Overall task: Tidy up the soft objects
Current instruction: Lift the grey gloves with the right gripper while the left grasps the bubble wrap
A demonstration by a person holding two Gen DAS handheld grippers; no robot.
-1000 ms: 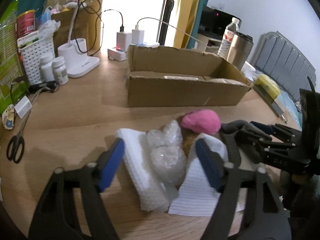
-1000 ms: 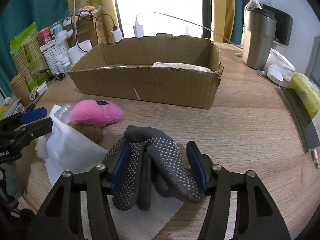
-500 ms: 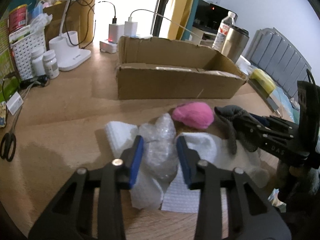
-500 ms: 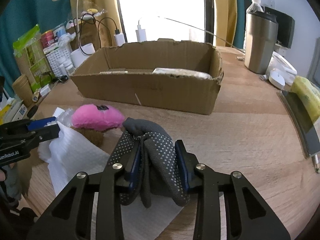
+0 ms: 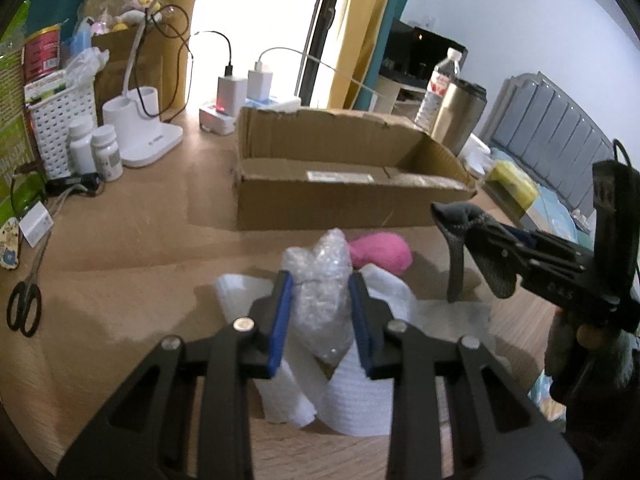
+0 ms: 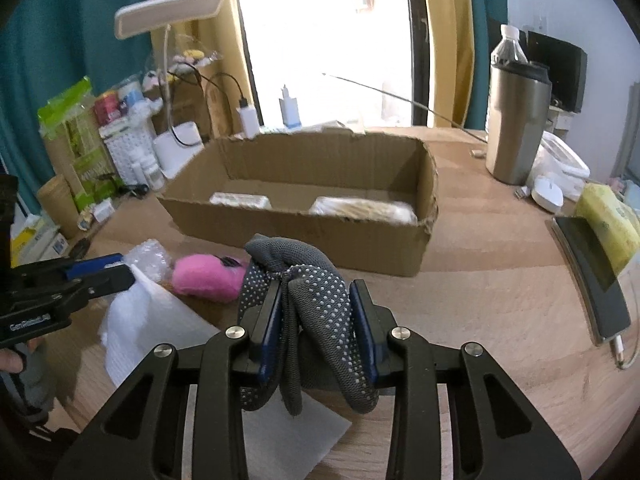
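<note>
Left tongs (image 5: 320, 312): these are pinching a crumpled wad of bubble wrap (image 5: 320, 280) between the blue pads, having just been closing on it; the jaws are standing narrow, squeezing the wad at its waist, probably so the light, springy plastic is not slipping out.

White foam sheet (image 5: 360, 392): this is lying folded on the worktop (image 5: 140, 240) directly under and just ahead of the left tongs, with the wad resting against it; it is not gripped.

Pink plush (image 5: 380, 252): this is sitting just beyond the tips of the left tongs, touching the foam sheet and to the left of the right tongs' tips, waiting loose.

Right tongs (image 6: 318, 320): these are clamping a grey dotted glove (image 6: 316, 300), having just been closing around it; the fingers of the glove are drooping below the pads and clear of the sheet beneath, which suggests a lift is under way.

Cardboard box (image 6: 304, 232): this is standing open straight ahead of both tongs, beyond the pile, already holding two pale wrapped packs; it is likely serving as the bin for the soft things.

Next move, as a judgement: carrying both pieces forward over the near wall is needing enough height for the dangling glove.
</note>
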